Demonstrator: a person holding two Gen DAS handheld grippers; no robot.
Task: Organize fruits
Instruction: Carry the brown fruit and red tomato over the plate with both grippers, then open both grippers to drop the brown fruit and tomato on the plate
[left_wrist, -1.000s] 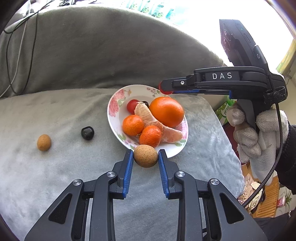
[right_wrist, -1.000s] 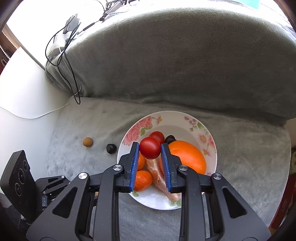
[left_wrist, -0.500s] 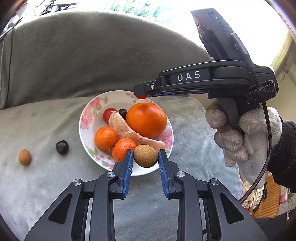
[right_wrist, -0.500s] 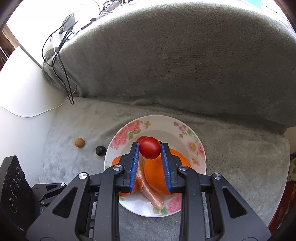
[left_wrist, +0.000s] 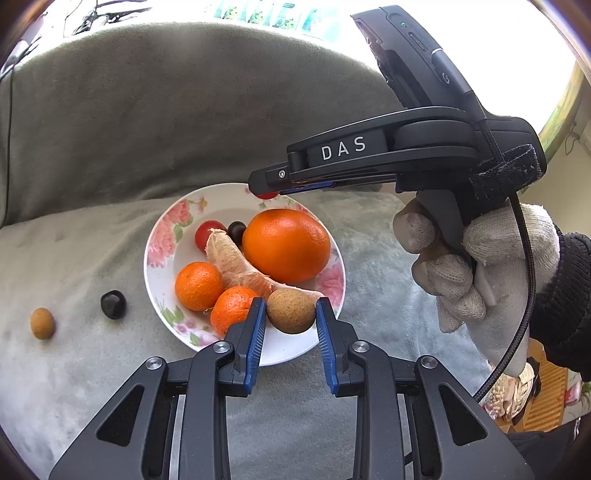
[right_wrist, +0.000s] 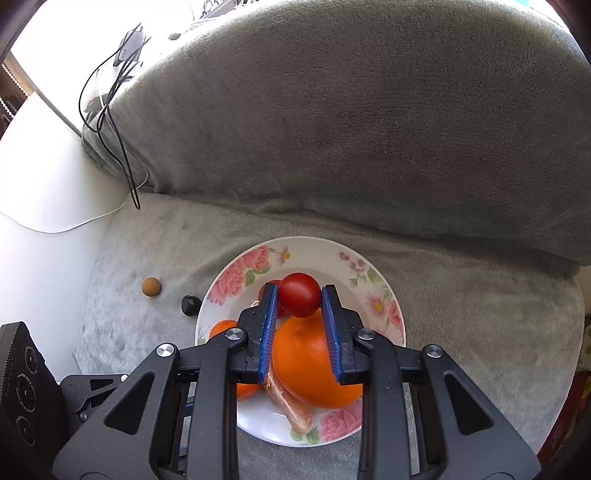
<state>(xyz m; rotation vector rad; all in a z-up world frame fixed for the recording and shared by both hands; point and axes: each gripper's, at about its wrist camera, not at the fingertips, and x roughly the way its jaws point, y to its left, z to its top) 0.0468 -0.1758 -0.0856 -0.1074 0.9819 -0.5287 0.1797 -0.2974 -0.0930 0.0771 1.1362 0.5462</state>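
A floral plate (left_wrist: 162, 254) (right_wrist: 354, 254) on the grey blanket holds a large orange (left_wrist: 286, 245) (right_wrist: 314, 365), two mandarins (left_wrist: 198, 285), a peeled citrus segment (left_wrist: 236, 260), a cherry tomato (left_wrist: 208, 230) and a dark fruit (left_wrist: 236, 229). My left gripper (left_wrist: 290, 318) is shut on a brown round fruit (left_wrist: 290, 311) over the plate's near rim. My right gripper (right_wrist: 299, 295) is shut on a red cherry tomato (right_wrist: 299, 294) above the plate's far half; it also shows in the left wrist view (left_wrist: 266, 184).
A second brown fruit (left_wrist: 42, 324) (right_wrist: 151, 287) and a dark fruit (left_wrist: 113, 304) (right_wrist: 190, 305) lie on the blanket left of the plate. A grey cushion back (right_wrist: 351, 118) rises behind. Cables (right_wrist: 110, 110) hang at the far left by a white surface (right_wrist: 44, 184).
Both grippers have moved in over the plate with their fruits still held; the right one now reaches further toward the plate's far side.
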